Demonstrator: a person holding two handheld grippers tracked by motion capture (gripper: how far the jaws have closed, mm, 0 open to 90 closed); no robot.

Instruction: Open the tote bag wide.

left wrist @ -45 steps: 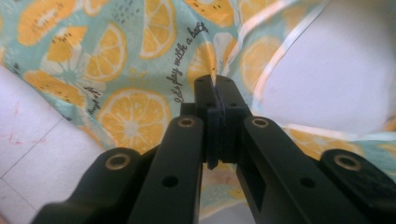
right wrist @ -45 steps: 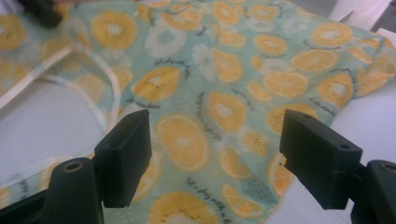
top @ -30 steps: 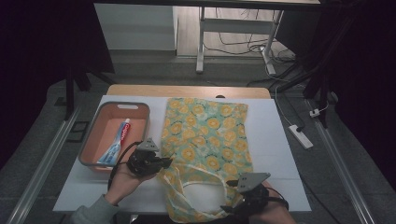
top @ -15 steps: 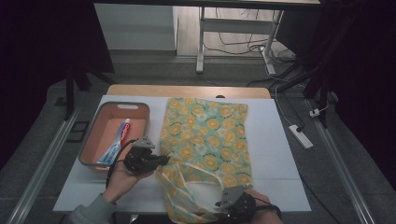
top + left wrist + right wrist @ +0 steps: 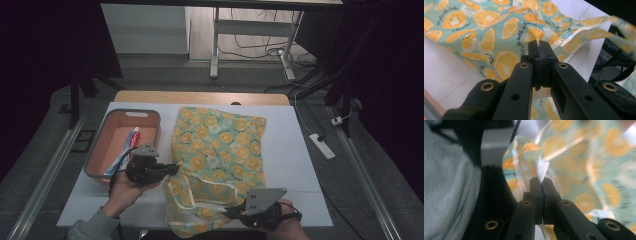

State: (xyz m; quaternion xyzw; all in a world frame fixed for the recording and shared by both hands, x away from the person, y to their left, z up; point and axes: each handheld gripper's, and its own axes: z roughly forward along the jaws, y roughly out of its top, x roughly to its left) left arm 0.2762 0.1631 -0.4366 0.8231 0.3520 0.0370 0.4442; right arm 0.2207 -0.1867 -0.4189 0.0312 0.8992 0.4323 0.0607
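A teal cloth bag printed with orange slices (image 5: pixel 220 150) lies on the white table (image 5: pixel 295 165), its open mouth toward the near edge. My left gripper (image 5: pixel 172 169) is shut on the left rim of that mouth; in the left gripper view the jaws pinch a fold of the bag (image 5: pixel 499 37) at my left gripper (image 5: pixel 539 46). My right gripper (image 5: pixel 235 212) has just been closing and is shut on the rim at the near right; in the right gripper view the bag (image 5: pixel 579 170) is blurred, its edge clamped in my right gripper (image 5: pixel 541 181). The mouth gapes between the two.
An orange-pink tray (image 5: pixel 102 150) holding a toothpaste tube (image 5: pixel 131 142) sits left of the bag, just beyond my left hand. A power strip (image 5: pixel 322 146) lies off the table's right side. A grey sleeve (image 5: pixel 446 182) is close beside the right gripper.
My right gripper dropped toward the near rim of the bag, closed on it and lifted it, so the mouth has opened up. The left gripper stayed in place with its hold.
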